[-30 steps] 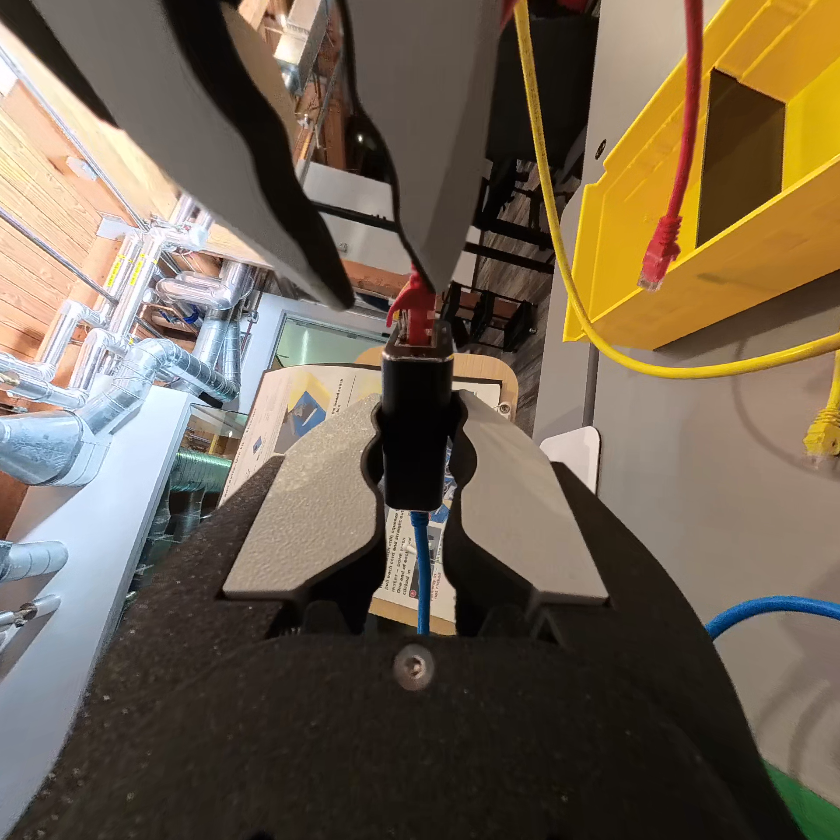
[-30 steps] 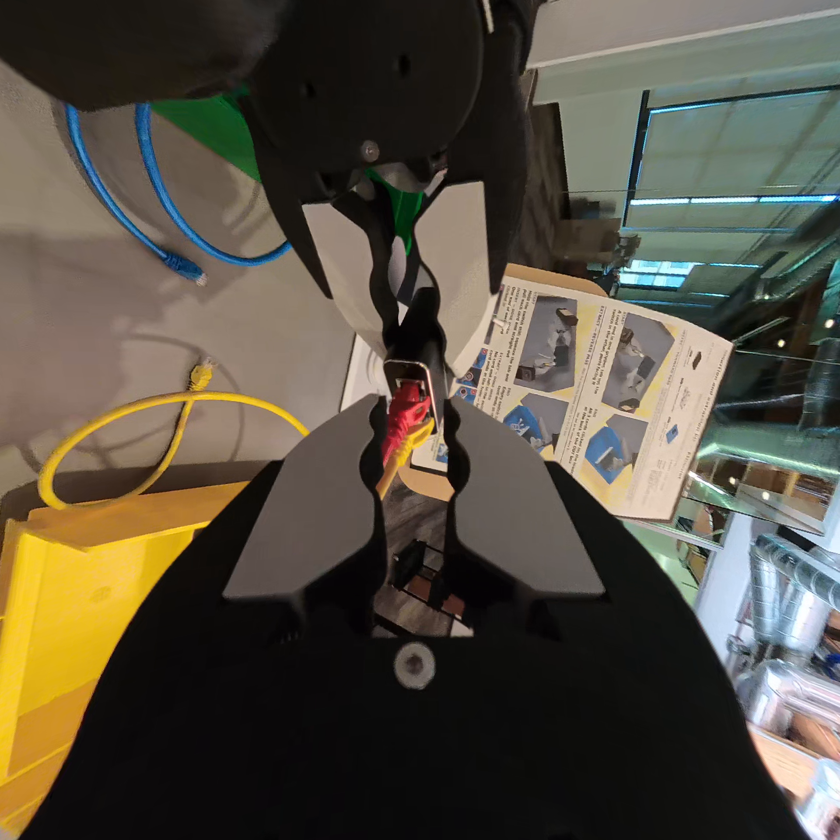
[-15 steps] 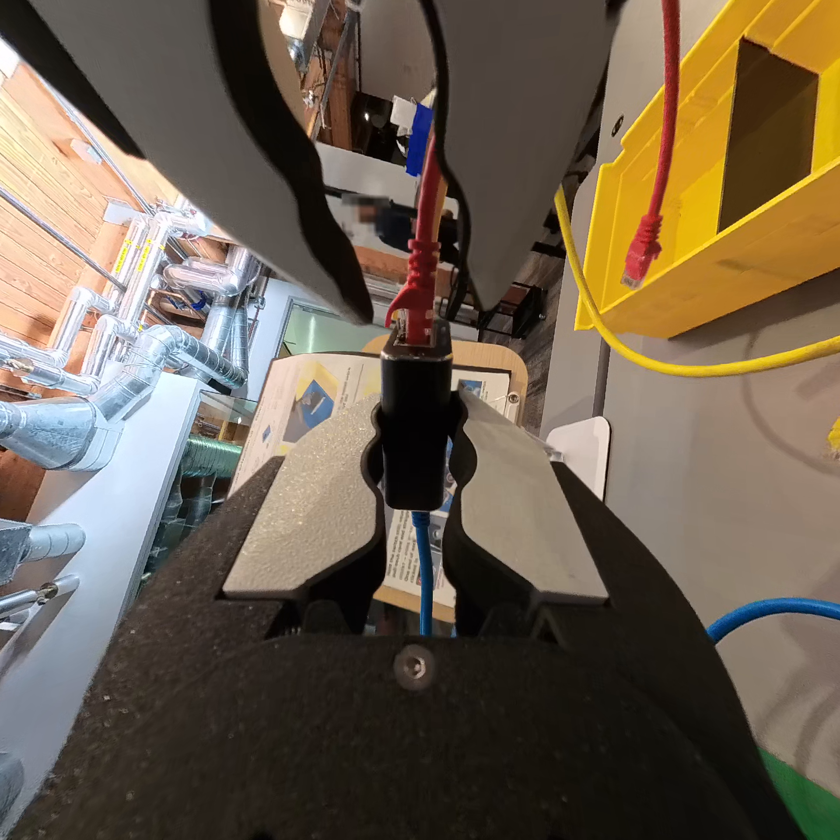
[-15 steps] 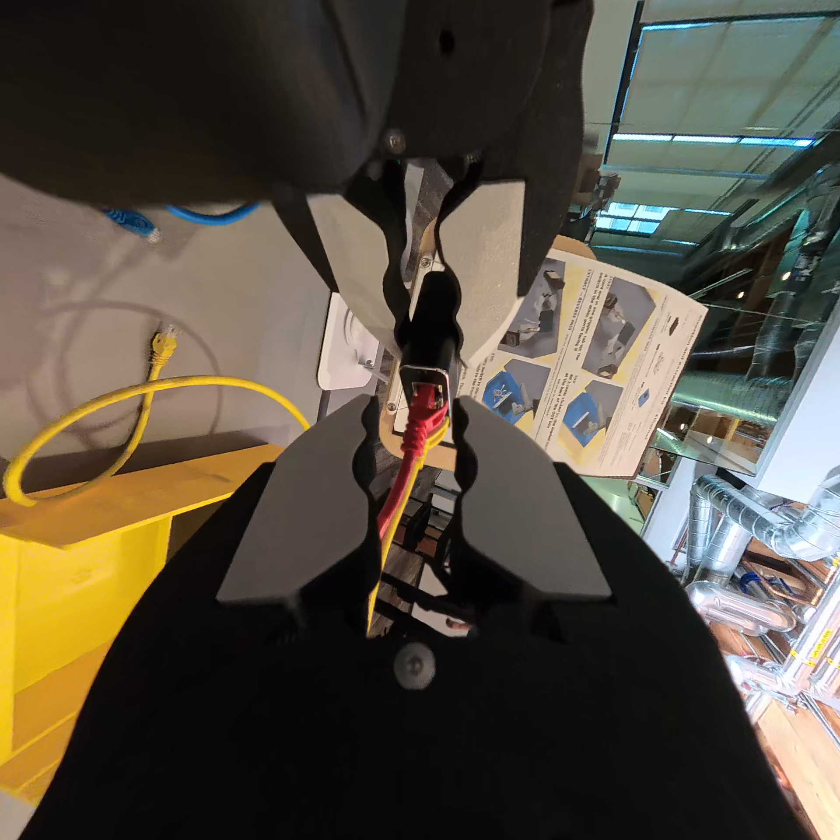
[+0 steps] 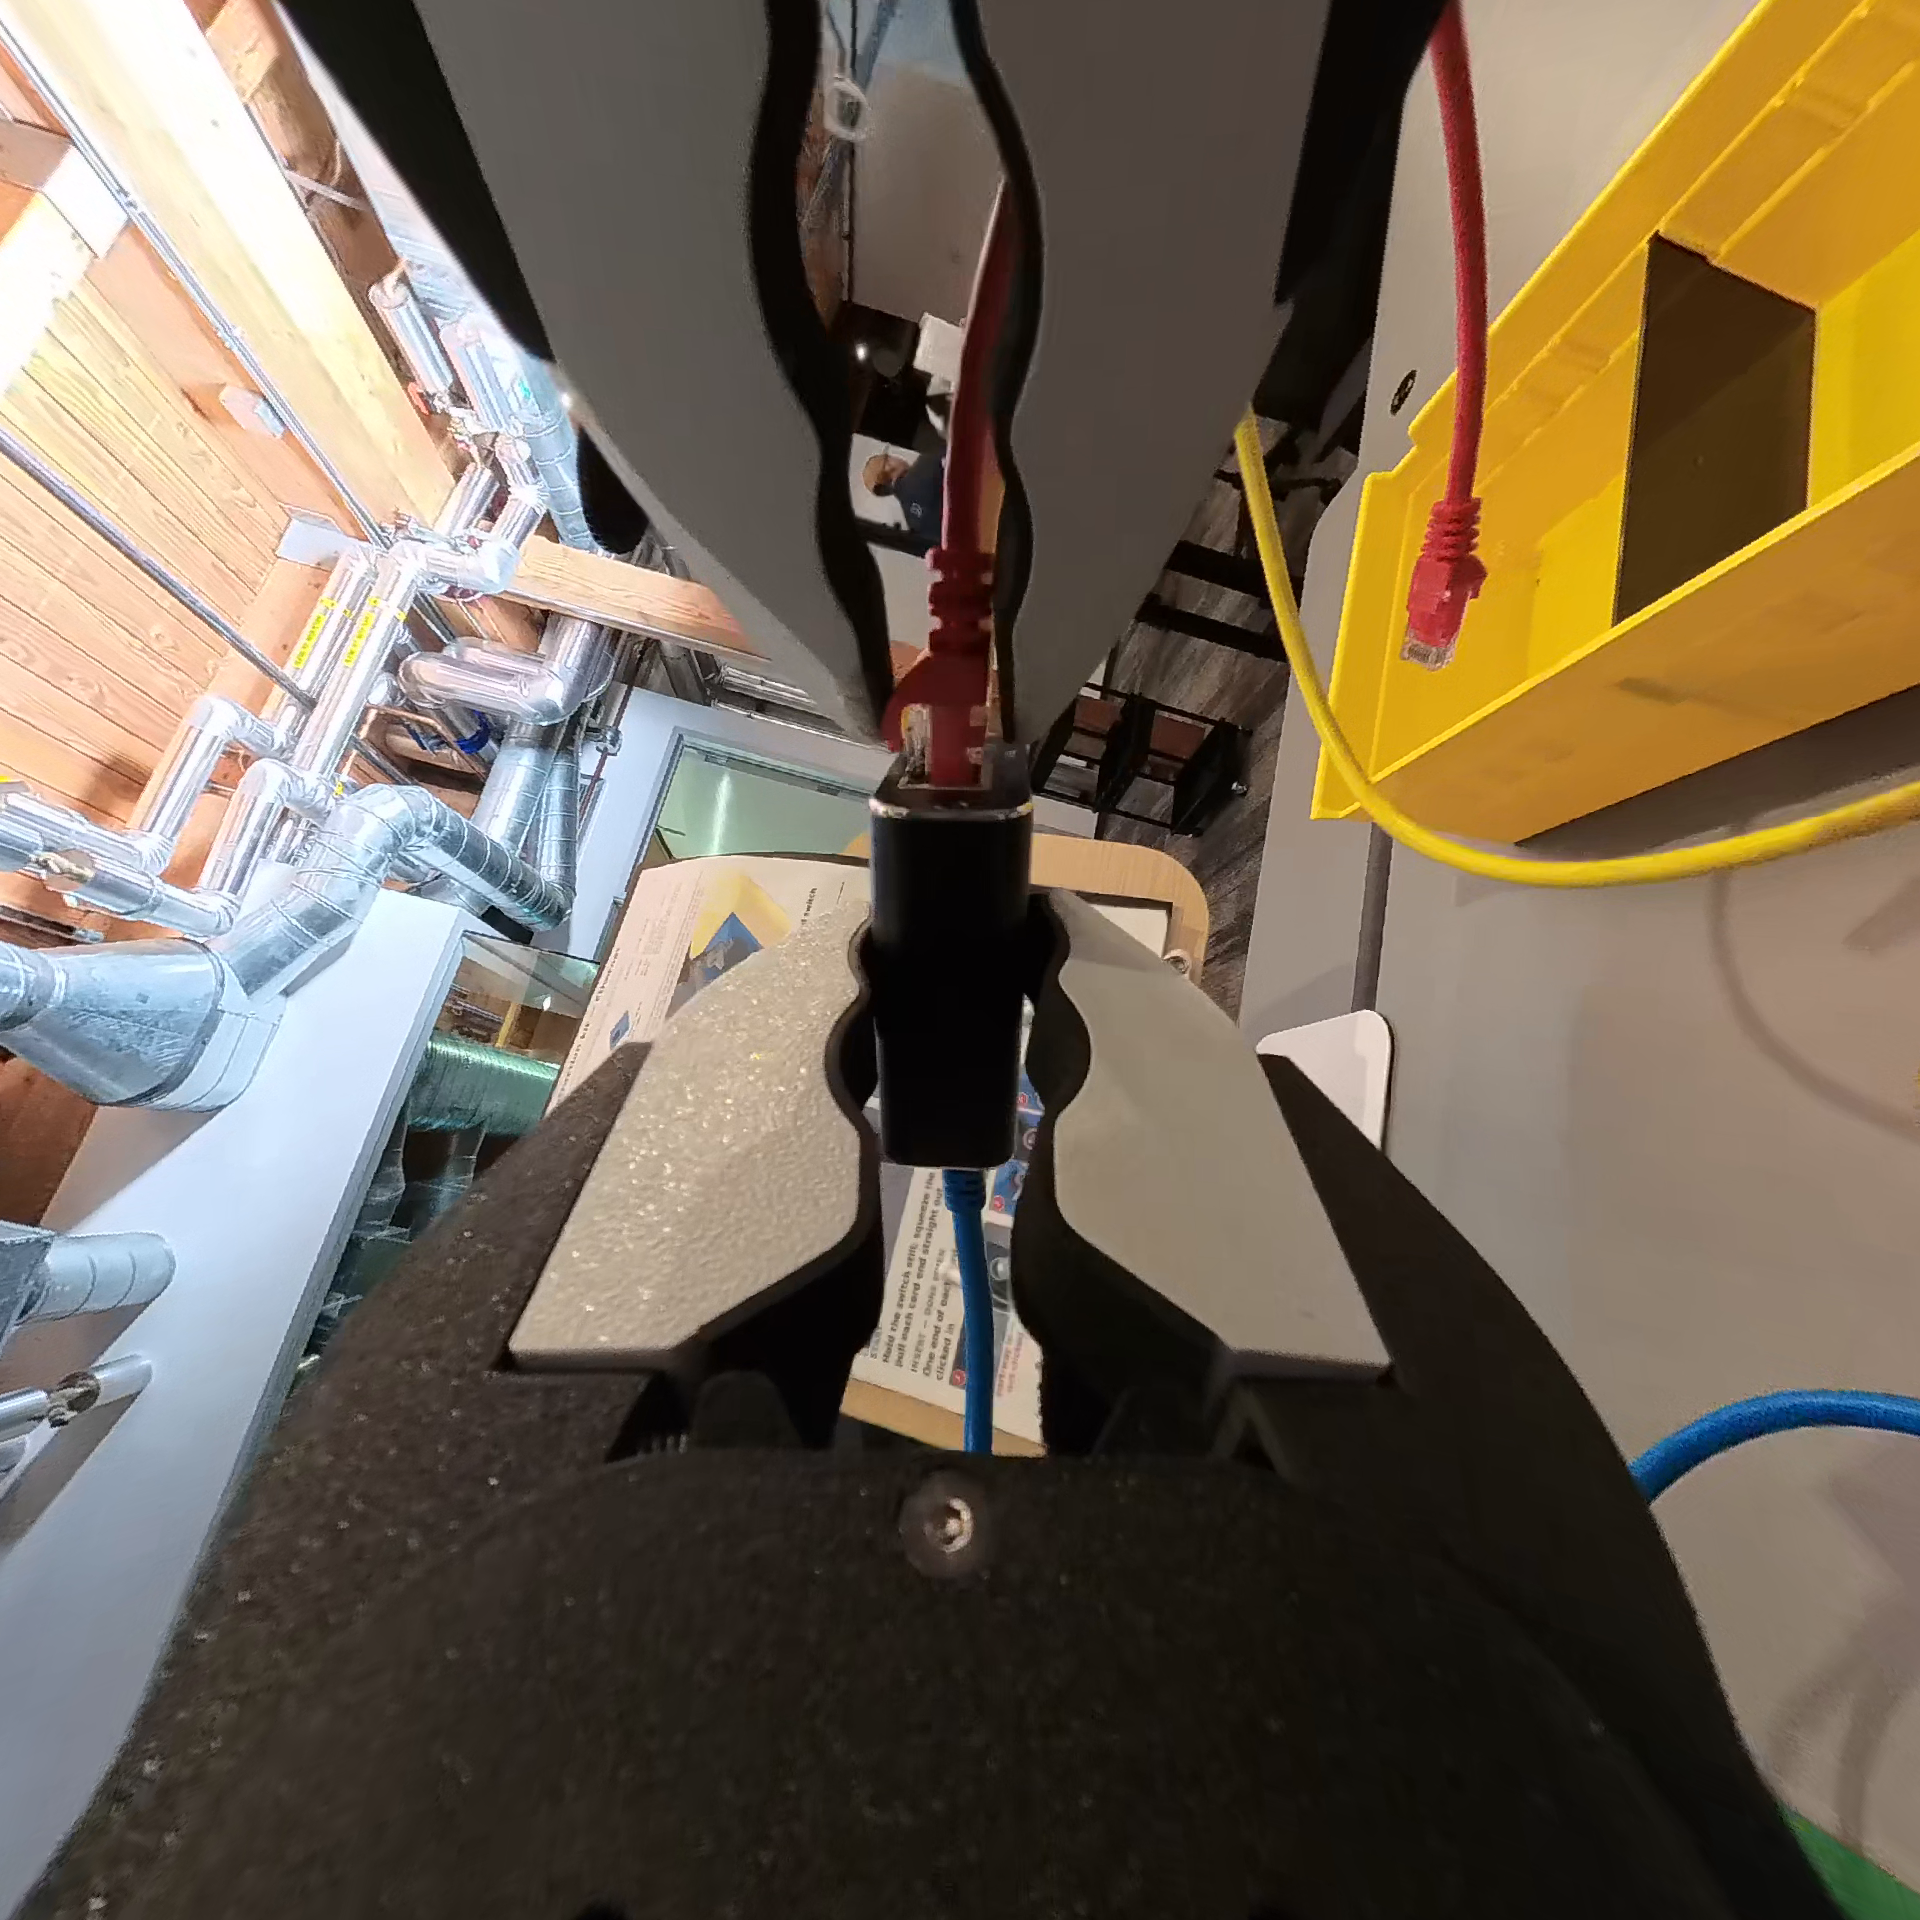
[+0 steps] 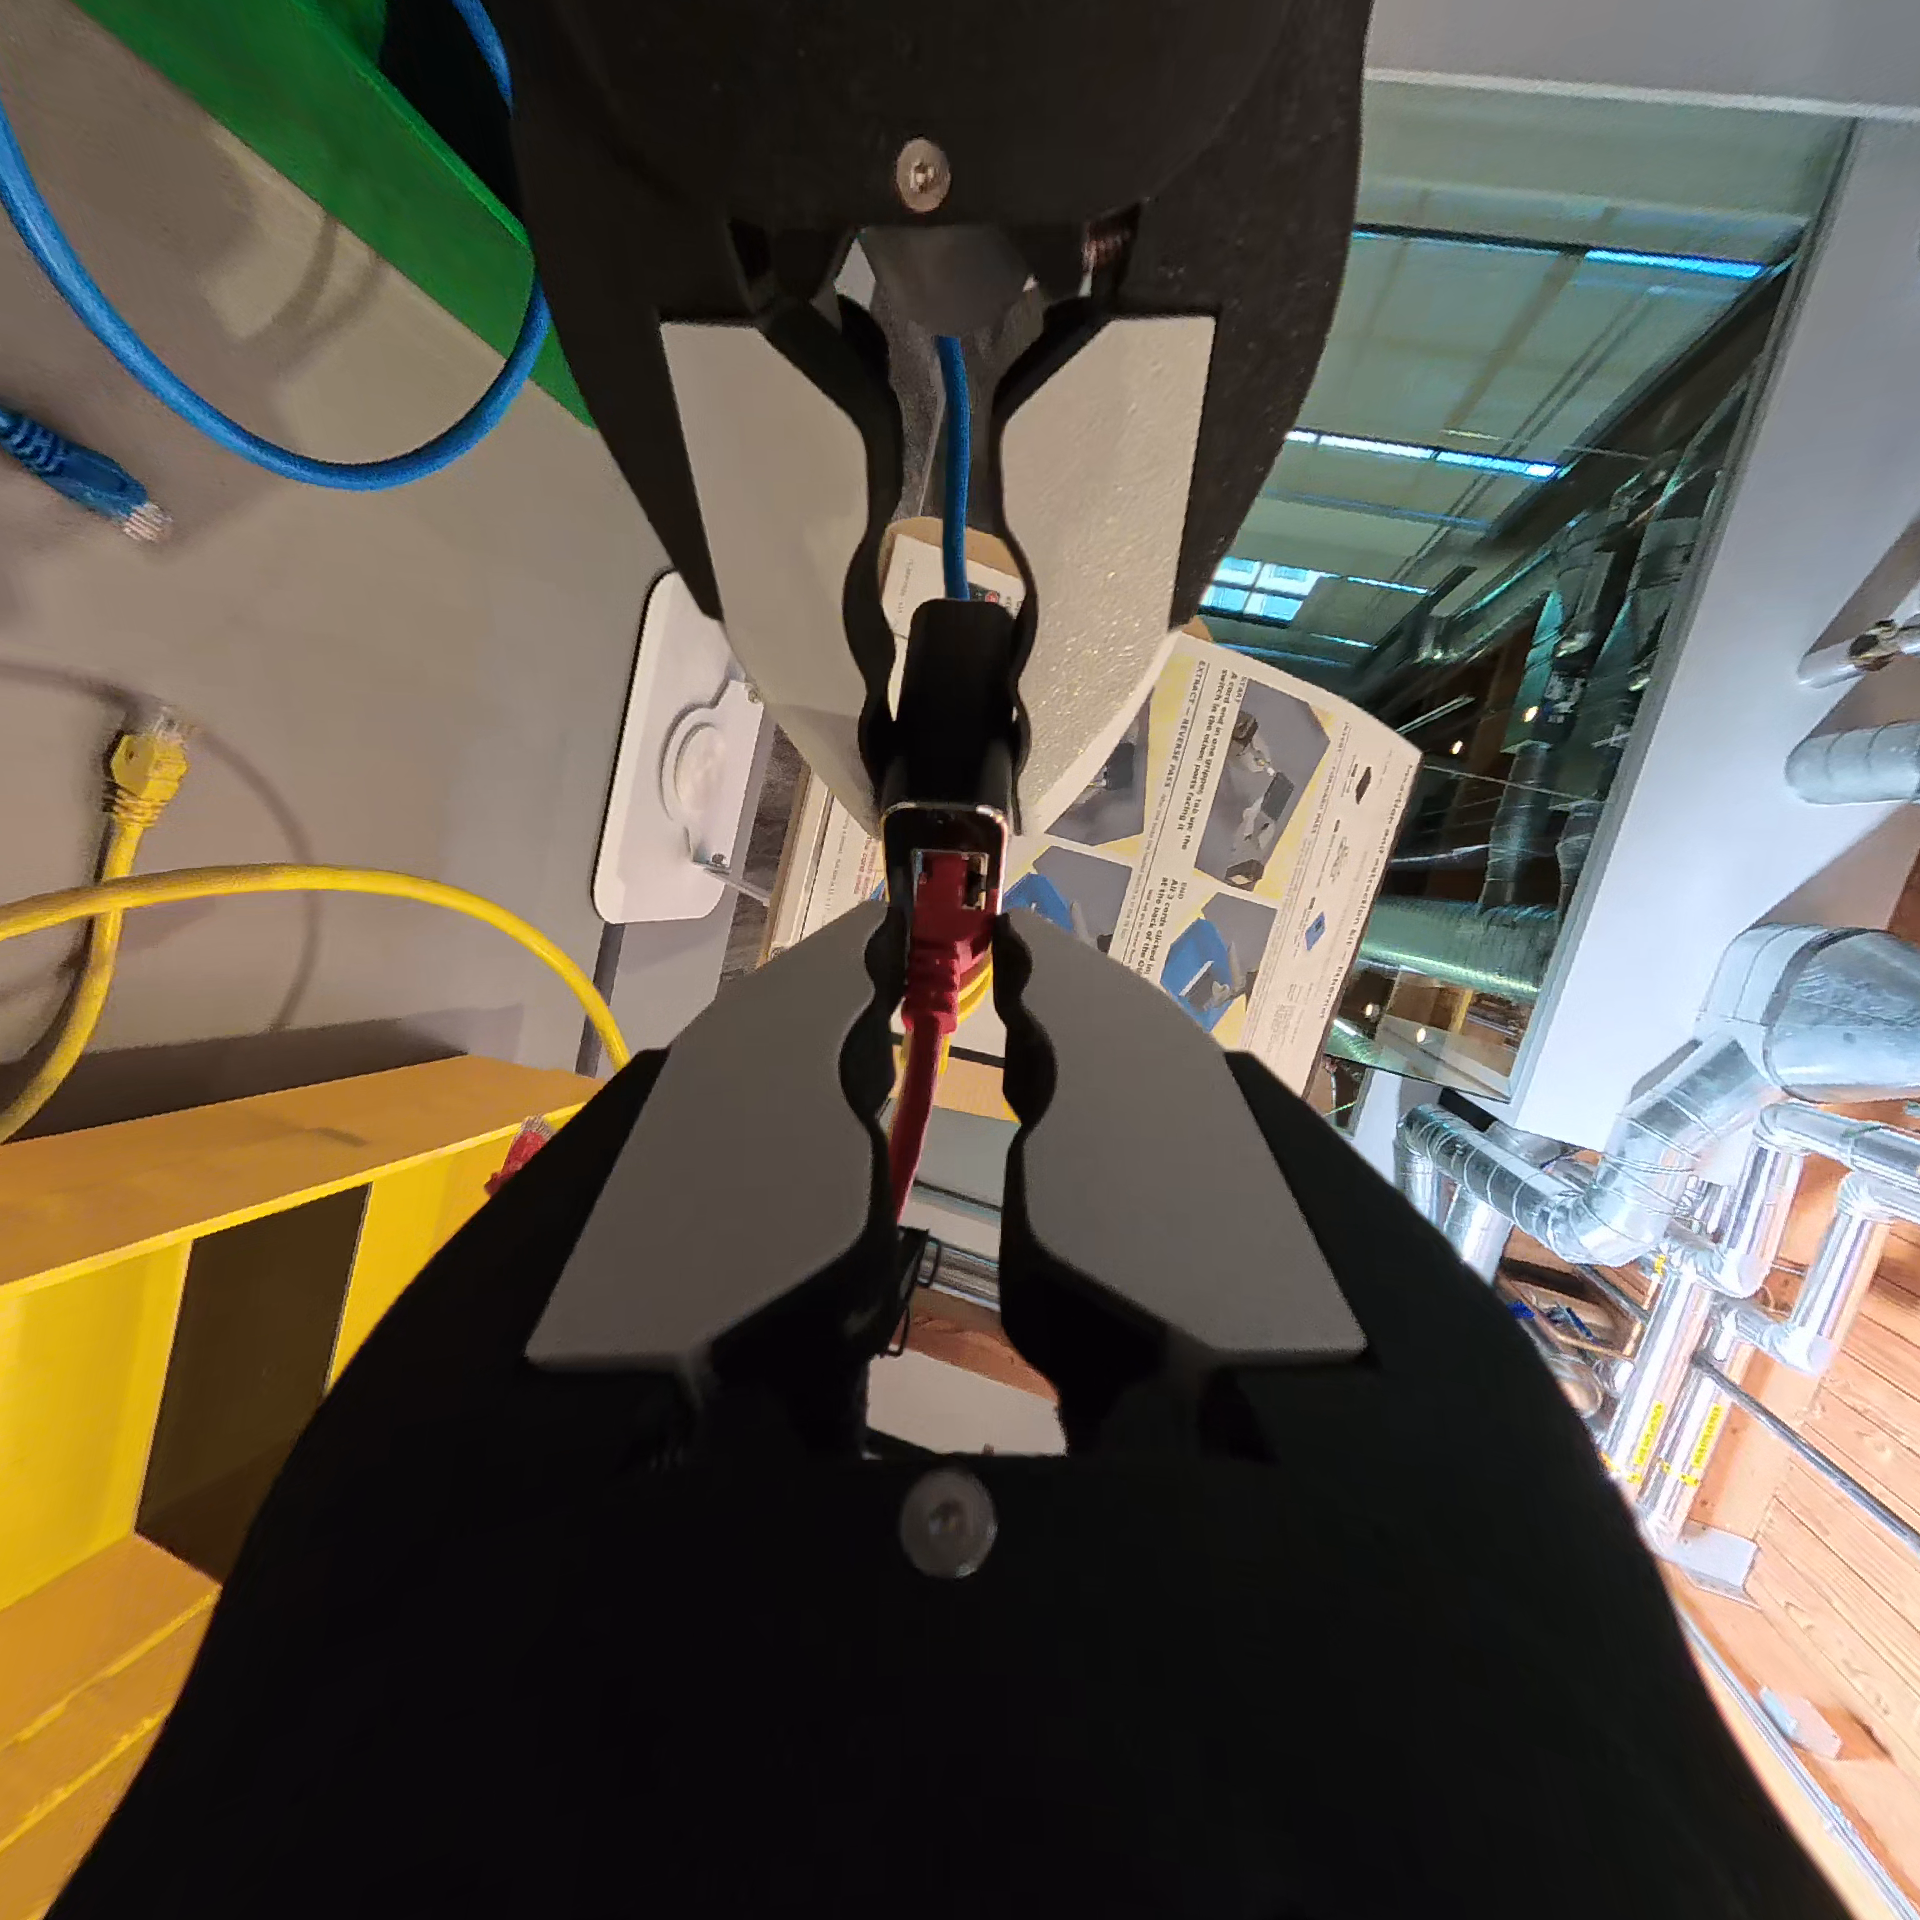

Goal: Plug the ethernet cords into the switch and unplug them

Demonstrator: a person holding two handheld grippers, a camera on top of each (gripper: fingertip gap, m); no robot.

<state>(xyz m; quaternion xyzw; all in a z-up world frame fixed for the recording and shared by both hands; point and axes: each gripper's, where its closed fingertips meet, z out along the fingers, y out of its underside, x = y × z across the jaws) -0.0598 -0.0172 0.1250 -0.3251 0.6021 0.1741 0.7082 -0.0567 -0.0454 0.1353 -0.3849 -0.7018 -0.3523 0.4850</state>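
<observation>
- Left gripper point(image 5: 951, 935) clenched on the black switch point(image 5: 948, 987); switch body wedged in the notch between the two grey fingers point(image 5: 727, 1122), port end pointing away from the camera.
- Blue cord point(image 5: 971, 1309) leaving the near end of the switch, running back between the fingers toward the gripper base; further blue loop on the grey table point(image 5: 1662, 1143) at right.
- Red cord point(image 5: 951, 665) seated in the far port of the switch; plug and boot visible at the port mouth, cable running straight away between the fingers of the right gripper point(image 6: 945, 935).
- Right gripper: jaws flanking the red boot, tips just short of the switch face. Narrow gaps visible on both sides of the boot in the right wrist view; firm grip or loose, cannot tell.
- Yellow strip visible behind the red boot in the right wrist view; yellow cord or background, cannot tell.
- Other end of the red cord, a free red plug point(image 5: 1439, 582), hanging loose at right in front of the yellow bin point(image 5: 1766, 644).
- Yellow cord point(image 5: 1455, 852) draped from the far side past the bin edge and over the table; its free yellow plug point(image 6: 145, 769) lying on the table, well apart from the switch.
- Free blue plug point(image 6: 78, 478) lying on the table near a green bin point(image 6: 343, 187).
- Printed instruction sheet point(image 6: 1247, 831) on a wooden board beyond the switch; white plate point(image 6: 675, 769) fixed at the table edge beside it.
- Silver ducts point(image 5: 312, 831) and timber ceiling in the background.
</observation>
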